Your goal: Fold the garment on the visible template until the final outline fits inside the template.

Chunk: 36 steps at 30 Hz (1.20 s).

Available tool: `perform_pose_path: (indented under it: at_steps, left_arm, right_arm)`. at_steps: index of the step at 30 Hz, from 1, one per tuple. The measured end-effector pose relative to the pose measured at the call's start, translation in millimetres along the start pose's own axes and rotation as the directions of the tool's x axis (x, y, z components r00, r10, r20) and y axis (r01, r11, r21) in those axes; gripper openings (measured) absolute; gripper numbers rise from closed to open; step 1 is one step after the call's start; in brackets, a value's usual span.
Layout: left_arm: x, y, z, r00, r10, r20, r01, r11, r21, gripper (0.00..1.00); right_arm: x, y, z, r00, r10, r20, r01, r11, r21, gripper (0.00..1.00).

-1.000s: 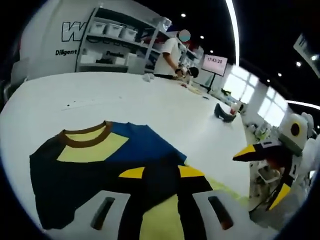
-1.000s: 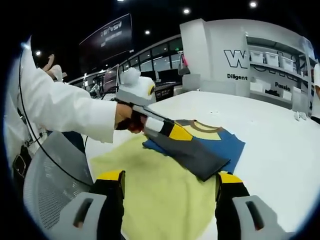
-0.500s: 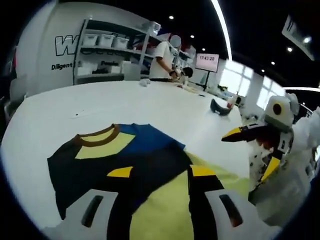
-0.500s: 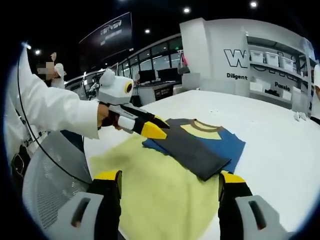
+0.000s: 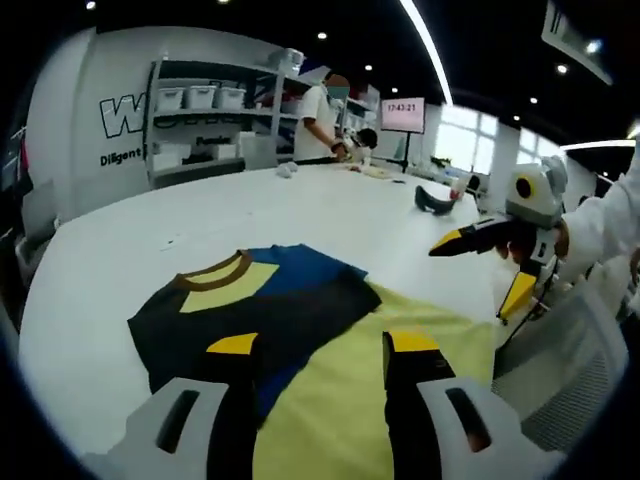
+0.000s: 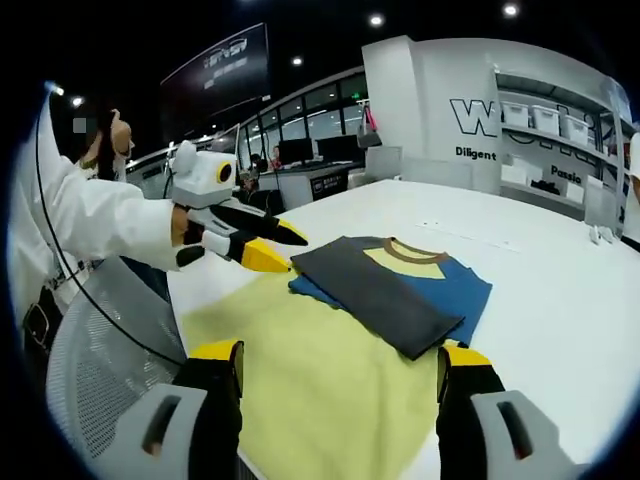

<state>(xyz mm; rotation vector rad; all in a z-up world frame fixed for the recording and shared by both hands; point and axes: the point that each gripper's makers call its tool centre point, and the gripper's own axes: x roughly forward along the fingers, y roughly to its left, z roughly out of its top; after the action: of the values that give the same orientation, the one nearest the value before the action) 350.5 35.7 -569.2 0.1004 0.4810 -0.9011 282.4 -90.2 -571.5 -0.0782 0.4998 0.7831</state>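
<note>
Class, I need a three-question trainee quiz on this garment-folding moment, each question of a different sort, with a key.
1. True or false: the left claw grips the folded dark grey and blue T-shirt.
2. The T-shirt lies partly on: A) pale yellow template sheet B) grey mesh chair C) storage shelf.
3. Fill in: the jaws of the right claw stand ____.

Key: 1 false, it hovers open beside the shirt's edge; 2 A; 3 open, holding nothing.

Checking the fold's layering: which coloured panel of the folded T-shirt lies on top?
The dark grey panel of the T-shirt lies on top, folded over the blue panel, which shows beside and under it; the yellow panel shows just below the brown collar.
</note>
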Motion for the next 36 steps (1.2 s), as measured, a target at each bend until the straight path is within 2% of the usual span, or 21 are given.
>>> perform_pose_path:
  at_steps: [12, 16, 23, 36]
  left_arm:
    - [-39, 4.6, -13.1, 0.999, 0.041, -0.004, -0.041, 0.999, -0.029, 0.47]
    - [-53, 6.0, -21.2, 0.998, 0.063, -0.018, -0.064, 0.998, -0.023, 0.47]
    - [-76, 10.0, -37.4, 0.995, 0.09, -0.038, -0.092, 0.994, -0.059, 0.48]
    - [-91, 4.3, -54.6, 0.992, 0.093, -0.08, -0.101, 0.989, -0.104, 0.46]
  right_arm:
    - [-5, 5, -3.4, 1.0, 0.0, -0.003, 0.0, 1.0, -0.001, 0.81]
    - [-7, 7, -4.4, 1.0, 0.002, -0.002, -0.002, 1.0, -0.003, 0.81]
    - [-13, 9, -11.5, 1.0, -0.004, -0.008, 0.004, 1.0, 0.006, 0.81]
    - [-20, 9, -19.4, 1.0, -0.015, -0.018, 0.016, 1.0, 0.021, 0.81]
